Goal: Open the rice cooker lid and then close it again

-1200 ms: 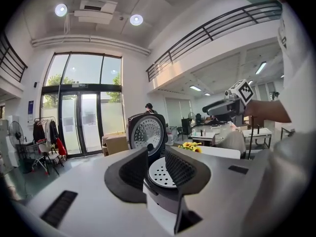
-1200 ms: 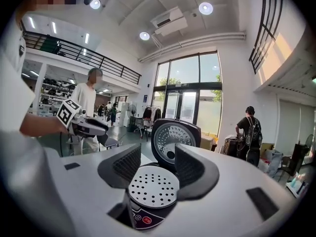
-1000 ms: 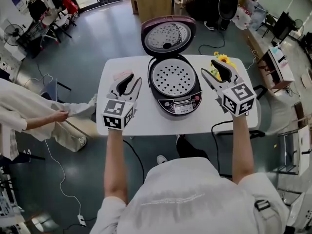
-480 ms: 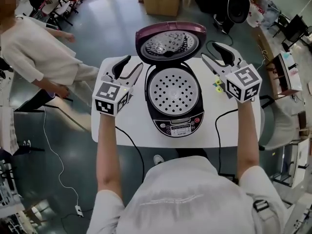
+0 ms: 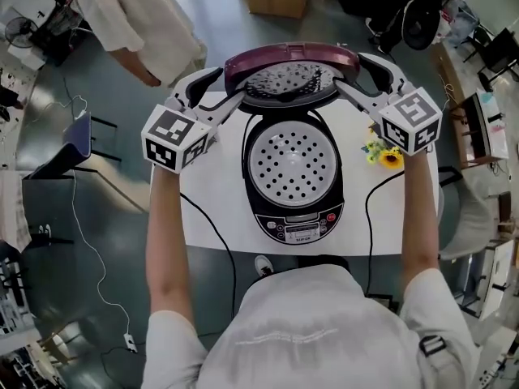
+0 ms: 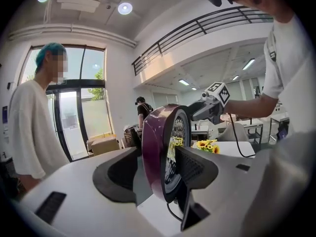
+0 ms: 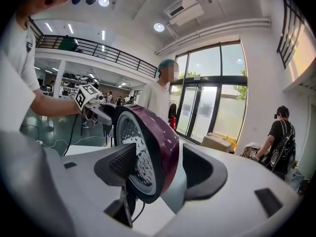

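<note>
The black and silver rice cooker point(image 5: 297, 219) is sitting in the middle of the white counter point(image 5: 209, 211), its perforated round metal tray showing. Its round plum-coloured lid point(image 5: 289, 55) is standing open at the cooker's 12 o'clock edge, with the metal inner face turned toward the person.

The left hand-held gripper point(image 5: 223, 87) is reaching in at the lid's 9 o'clock rim. Its jaws have just been opening and are standing wide, with the rim between them: the inner pad is lying close against the lid's metal face, while a gap is showing on the plum side. The right hand-held gripper point(image 5: 357, 75) is doing the same at the 3 o'clock rim, its jaws having just been opening, straddling the rim loosely without clamping it.

A small bunch of yellow sunflowers point(image 5: 388, 156) is lying at the cooker's 3 o'clock. A person in a loose white top point(image 5: 138, 14) is standing beyond the counter at 11 o'clock.
</note>
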Action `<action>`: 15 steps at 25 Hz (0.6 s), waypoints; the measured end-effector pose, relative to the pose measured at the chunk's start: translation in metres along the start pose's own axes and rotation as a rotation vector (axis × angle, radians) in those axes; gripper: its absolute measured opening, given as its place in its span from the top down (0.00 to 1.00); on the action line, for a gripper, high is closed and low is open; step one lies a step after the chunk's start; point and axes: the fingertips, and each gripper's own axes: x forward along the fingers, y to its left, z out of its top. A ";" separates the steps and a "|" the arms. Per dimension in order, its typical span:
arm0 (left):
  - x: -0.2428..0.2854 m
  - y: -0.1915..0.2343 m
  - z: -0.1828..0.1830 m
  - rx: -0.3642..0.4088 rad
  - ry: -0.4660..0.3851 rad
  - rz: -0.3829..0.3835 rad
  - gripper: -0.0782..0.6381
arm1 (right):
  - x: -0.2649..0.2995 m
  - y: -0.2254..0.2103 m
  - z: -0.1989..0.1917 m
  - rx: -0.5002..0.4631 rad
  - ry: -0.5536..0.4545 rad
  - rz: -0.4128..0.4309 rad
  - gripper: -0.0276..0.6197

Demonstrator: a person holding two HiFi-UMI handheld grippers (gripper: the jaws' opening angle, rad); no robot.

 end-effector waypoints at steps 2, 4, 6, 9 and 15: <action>0.008 0.002 0.002 0.013 -0.001 -0.022 0.53 | 0.007 -0.002 -0.001 -0.002 0.003 0.011 0.50; 0.014 0.001 0.005 0.016 -0.010 -0.047 0.53 | 0.013 -0.001 -0.003 -0.012 0.014 0.025 0.50; 0.018 -0.001 0.008 0.013 -0.022 -0.072 0.53 | 0.018 0.001 -0.005 -0.023 0.025 0.039 0.50; 0.021 -0.001 0.009 0.013 -0.028 -0.091 0.53 | 0.021 0.002 -0.006 -0.026 0.027 0.045 0.50; 0.015 -0.009 0.011 -0.007 -0.049 -0.109 0.55 | 0.015 0.007 -0.006 -0.014 0.027 0.042 0.50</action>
